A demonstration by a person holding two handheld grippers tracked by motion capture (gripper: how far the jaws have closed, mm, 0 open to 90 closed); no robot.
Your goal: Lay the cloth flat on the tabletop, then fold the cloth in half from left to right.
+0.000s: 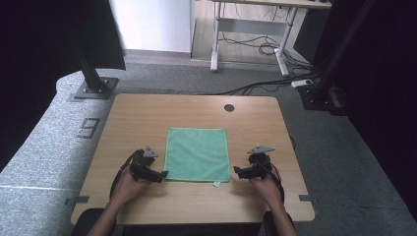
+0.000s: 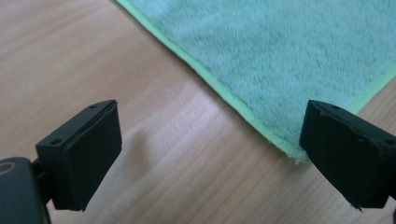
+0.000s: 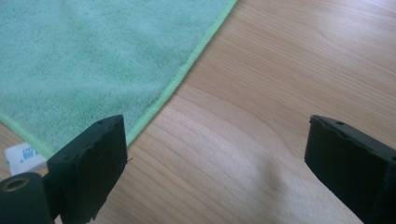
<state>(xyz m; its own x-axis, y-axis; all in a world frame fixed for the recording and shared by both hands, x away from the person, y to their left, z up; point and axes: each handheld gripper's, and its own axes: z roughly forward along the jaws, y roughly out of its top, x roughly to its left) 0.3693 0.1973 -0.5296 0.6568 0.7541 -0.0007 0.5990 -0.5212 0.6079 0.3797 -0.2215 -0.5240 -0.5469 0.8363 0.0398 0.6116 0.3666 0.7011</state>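
Note:
A green cloth lies flat and square in the middle of the wooden table. My left gripper sits at the cloth's near left corner, jaws wide apart and empty. In the left gripper view the cloth's corner reaches toward the right jaw. My right gripper rests beside the cloth's near right corner, open and holding nothing. The right gripper view has the cloth at upper left, with its white label by the left jaw.
A dark round hole sits near the table's far edge. Black frame posts stand on the grey carpet beyond the table, with a desk frame and cables farther back.

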